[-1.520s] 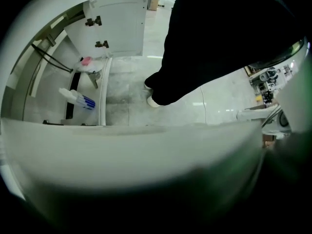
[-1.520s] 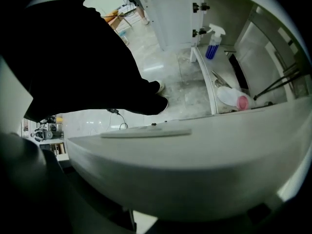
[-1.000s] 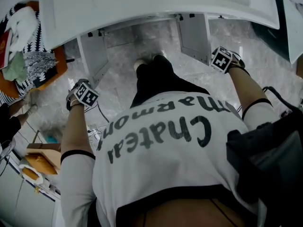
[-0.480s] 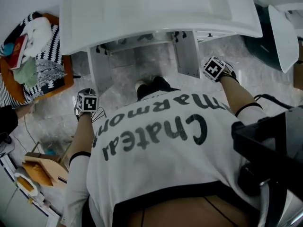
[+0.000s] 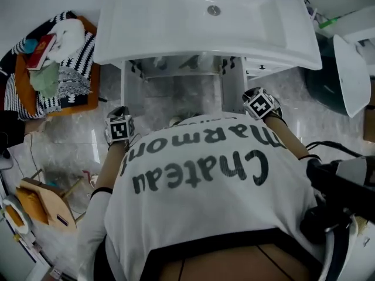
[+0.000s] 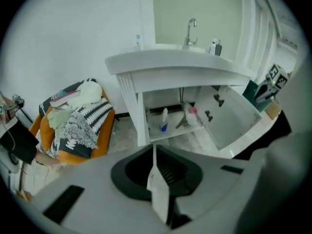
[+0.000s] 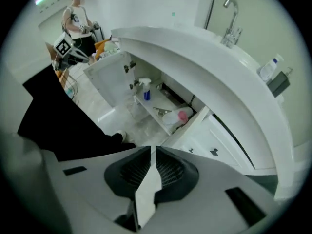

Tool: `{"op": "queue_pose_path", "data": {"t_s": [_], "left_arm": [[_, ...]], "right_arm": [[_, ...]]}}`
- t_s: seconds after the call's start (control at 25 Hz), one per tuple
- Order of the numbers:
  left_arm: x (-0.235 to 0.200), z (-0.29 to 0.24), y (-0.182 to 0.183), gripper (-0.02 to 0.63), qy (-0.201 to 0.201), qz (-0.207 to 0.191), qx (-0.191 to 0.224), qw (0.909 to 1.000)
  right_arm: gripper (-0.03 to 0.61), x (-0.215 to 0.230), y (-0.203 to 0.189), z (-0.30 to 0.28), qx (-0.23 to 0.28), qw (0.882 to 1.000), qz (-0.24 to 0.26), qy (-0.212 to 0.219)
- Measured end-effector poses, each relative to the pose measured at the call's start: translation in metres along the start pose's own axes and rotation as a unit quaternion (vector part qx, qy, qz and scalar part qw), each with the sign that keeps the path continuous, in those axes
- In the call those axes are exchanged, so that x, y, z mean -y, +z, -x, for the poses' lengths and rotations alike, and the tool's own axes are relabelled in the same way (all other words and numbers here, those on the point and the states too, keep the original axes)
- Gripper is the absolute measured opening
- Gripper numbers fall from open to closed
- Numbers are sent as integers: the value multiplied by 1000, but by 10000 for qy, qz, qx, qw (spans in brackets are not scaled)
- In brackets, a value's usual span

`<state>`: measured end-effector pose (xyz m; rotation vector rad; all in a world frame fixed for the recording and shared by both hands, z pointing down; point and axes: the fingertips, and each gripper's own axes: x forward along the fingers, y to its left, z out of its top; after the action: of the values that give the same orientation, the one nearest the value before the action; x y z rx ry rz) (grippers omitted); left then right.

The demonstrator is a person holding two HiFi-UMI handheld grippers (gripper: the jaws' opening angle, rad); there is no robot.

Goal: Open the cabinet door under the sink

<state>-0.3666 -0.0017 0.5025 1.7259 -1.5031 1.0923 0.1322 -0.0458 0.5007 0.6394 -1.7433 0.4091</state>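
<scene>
The white cabinet under the sink (image 5: 205,22) stands open, with its left door (image 5: 132,92) and right door (image 5: 232,78) swung out. My left gripper (image 5: 119,127) hangs beside the left door and touches nothing. My right gripper (image 5: 258,104) hangs by the right door's outer edge, also free. In the left gripper view the jaws (image 6: 154,147) have just been closing and meet with nothing between them. The right gripper's jaws (image 7: 153,150) have also closed down to a thin slit on nothing. A spray bottle (image 6: 165,120) and a pink-capped bottle (image 6: 191,115) sit on the inner shelf.
An orange stool piled with clothes (image 5: 55,63) stands left of the cabinet. Wooden pieces (image 5: 44,201) lie on the floor at lower left. A dark bin (image 5: 325,81) and a white lid (image 5: 351,75) are at the right. Another person (image 7: 78,13) stands far off.
Both grippers have risen and drawn in toward my body, away from the doors. My view has lifted, so more of the sink top shows. The doors stay open.
</scene>
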Motion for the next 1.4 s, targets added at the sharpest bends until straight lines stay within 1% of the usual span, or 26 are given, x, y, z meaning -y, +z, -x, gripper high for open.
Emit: {"op": "queue_pose_path", "data": {"t_s": [0.08,0.12,0.16,0.2,0.24,0.28,0.32,0.36,0.4,0.44,0.48,0.52,0.6,0.68,0.76,0.84,0.88,0.92,0.96,1.0,1.04,1.08,1.16,1.24,1.32,1.4], "left_arm": [[15,10,23,25,-161,286,480,9983],[25,16,37,25,-298,428,712,9961],[37,22,53,25,-471,534,959,9928],[50,28,71,17,-689,585,1219,9884],[66,36,90,13,-966,556,1486,9826],[84,46,110,9,-1303,413,1746,9751],[105,58,130,9,-1660,147,1984,9659],[125,71,148,9,-1953,-200,2186,9559],[141,84,164,9,-2116,-546,2359,9469],[154,96,180,9,-2160,-810,2520,9398],[162,107,195,9,-2156,-949,2684,9341],[168,119,209,9,-2172,-967,2860,9283],[177,144,234,9,-2318,-819,3214,9145],[182,169,255,9,-2480,-614,3535,8999],[181,196,275,9,-2654,-304,3894,8815],[177,221,291,9,-2842,77,4234,8602],[174,232,297,9,-2905,205,4378,8506],[173,241,302,9,-2938,253,4501,8429],[172,248,305,9,-2942,232,4593,8378],[172,252,308,9,-2921,170,4641,8360],[172,253,309,9,-2878,91,4645,8375],[172,251,308,9,-2815,11,4606,8418],[171,241,303,9,-2675,-117,4427,8557],[171,228,294,9,-2581,-223,4199,8698],[170,217,285,9,-2481,-315,4017,8809],[167,208,278,9,-2378,-319,3871,8903]], "right_arm": [[40,-1,28,12,580,9970,-508,24],[38,-1,45,19,934,9924,-803,86],[37,-1,63,26,1311,9850,-1106,186],[34,-2,82,35,1694,9753,-1382,326],[31,-3,102,45,2070,9641,-1589,497],[26,-6,122,57,2425,9527,-1703,681],[24,-9,142,69,2744,9419,-1739,854],[20,-12,160,82,3028,9318,-1729,1011],[17,-15,178,97,3287,9217,-1699,1160],[14,-19,195,113,3533,9114,-1651,1313],[11,-22,211,129,3764,9010,-1581,1465],[11,-27,226,145,3975,8911,-1489,1603],[11,-36,253,174,4309,8756,-1265,1779],[11,-44,272,200,4541,8660,-1044,1816],[11,-49,285,224,4752,8549,-926,1864],[11,-54,296,247,4995,8376,-888,2027],[11,-56,300,258,5115,8287,-863,2100],[11,-58,303,267,5217,8217,-826,2138],[11,-59,306,274,5291,8175,-782,2136],[11,-59,307,278,5332,8162,-741,2097],[11,-59,308,279,5344,8175,-707,2027],[11,-58,308,277,5326,8212,-679,1932],[11,-57,306,269,5213,8327,-654,1751],[11,-57,301,259,5061,8426,-719,1696],[11,-53,296,252,4946,8476,-878,1710],[11,-47,292,246,4887,8491,-1063,1702]]}}
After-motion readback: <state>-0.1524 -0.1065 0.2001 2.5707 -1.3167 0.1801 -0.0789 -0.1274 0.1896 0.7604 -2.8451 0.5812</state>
